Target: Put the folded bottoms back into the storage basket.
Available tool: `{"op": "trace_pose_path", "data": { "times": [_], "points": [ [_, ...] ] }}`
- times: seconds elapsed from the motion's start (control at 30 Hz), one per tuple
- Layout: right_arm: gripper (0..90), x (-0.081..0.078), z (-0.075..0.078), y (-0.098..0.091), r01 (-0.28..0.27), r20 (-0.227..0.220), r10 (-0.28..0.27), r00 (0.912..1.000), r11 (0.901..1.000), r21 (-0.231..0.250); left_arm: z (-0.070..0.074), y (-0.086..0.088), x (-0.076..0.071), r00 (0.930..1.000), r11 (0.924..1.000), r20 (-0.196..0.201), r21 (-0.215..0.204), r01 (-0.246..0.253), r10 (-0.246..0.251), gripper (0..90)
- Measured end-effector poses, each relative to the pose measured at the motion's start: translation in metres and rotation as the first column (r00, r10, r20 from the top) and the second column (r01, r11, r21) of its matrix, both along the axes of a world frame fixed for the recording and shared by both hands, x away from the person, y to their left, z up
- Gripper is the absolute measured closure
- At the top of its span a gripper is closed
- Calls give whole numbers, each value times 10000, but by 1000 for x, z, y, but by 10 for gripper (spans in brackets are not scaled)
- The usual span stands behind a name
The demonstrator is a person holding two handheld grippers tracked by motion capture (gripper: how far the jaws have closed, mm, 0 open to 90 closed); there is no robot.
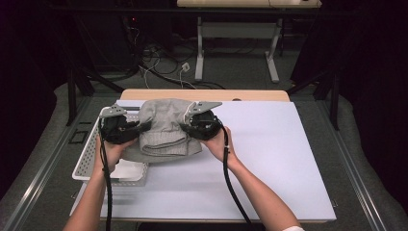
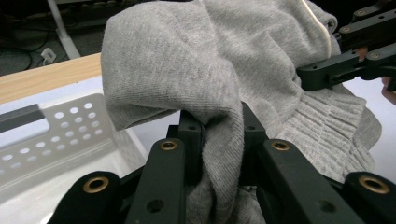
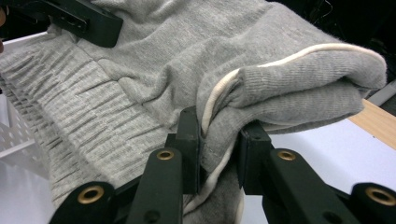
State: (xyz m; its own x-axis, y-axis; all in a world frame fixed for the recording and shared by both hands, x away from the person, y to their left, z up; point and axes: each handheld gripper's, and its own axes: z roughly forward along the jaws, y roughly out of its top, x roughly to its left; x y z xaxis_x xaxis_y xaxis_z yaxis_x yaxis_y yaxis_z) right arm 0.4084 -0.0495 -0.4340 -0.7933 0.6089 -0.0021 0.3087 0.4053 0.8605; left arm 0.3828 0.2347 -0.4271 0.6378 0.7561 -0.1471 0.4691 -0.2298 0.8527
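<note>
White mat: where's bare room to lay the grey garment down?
Free: the white mat right of the right gripper, out to its right edge, and the near strip between the forearms. Crowded: the left side, where the grey garment overhangs the perforated tray.

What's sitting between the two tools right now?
The folded grey sweater, spanning from left tool to right tool, both clamped on its fabric; clearest in the high view.

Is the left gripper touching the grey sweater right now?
Touching. In the left gripper view, the left gripper has its two black jaws closed on a bunched fold of the grey sweater, fabric pinched between them.
</note>
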Motion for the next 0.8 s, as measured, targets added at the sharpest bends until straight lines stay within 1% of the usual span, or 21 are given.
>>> {"op": "trace_pose_path", "data": {
  "times": [0.03, 0.5, 0.6, 0.8],
  "points": [
    [737, 0, 0, 1, 23, -5, -23, 10000, 10000, 5, 0, 1, -1, 10000, 10000, 6, 66, -23, 23, 775],
    [738, -2, 1, 15, -196, 65, 195, 9998, 9998, 42, 1, 13, -9, 9996, 9995, 102, 153, -273, 271, 773],
    [738, -2, 0, 19, -263, -25, 263, 9997, 9996, 107, 1, 16, -11, 9993, 9992, 67, 194, -360, 359, 773],
    [737, -3, 1, 25, -337, 36, 337, 9994, 9994, 116, 1, 24, -14, 9985, 9985, 79, 126, -533, 532, 773]
  ]
}}
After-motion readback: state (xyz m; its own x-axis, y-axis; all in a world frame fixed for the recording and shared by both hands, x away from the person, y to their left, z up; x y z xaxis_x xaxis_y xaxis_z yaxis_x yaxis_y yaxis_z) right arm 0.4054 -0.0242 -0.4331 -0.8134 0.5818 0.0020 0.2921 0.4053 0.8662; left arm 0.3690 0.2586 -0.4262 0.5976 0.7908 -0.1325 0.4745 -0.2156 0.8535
